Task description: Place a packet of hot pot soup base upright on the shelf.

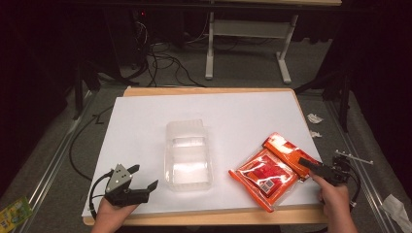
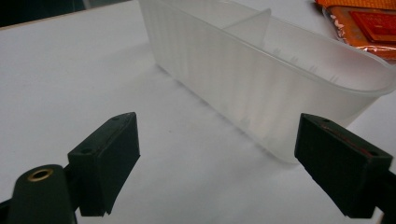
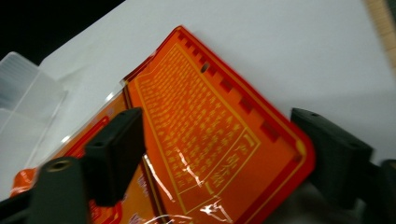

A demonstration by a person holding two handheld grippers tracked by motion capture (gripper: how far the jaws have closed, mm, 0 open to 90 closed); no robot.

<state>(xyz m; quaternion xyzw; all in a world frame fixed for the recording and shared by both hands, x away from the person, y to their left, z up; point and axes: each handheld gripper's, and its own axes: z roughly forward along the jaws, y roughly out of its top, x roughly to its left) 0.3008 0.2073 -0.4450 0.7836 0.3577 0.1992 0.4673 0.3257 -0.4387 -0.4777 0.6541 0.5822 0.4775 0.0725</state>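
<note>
Lying diagonally: orange packet (image 1: 290, 155)

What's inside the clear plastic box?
The clear plastic box looks empty: through it I see a divider wall splitting it into compartments, and the white table beneath. Glare hides parts of its bottom.

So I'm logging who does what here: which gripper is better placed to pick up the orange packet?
Right. The right gripper already sits over the orange packet, its jaws straddling it but not yet pressing. The left gripper rests open beside the clear container, which stands between it and the packet.
</note>
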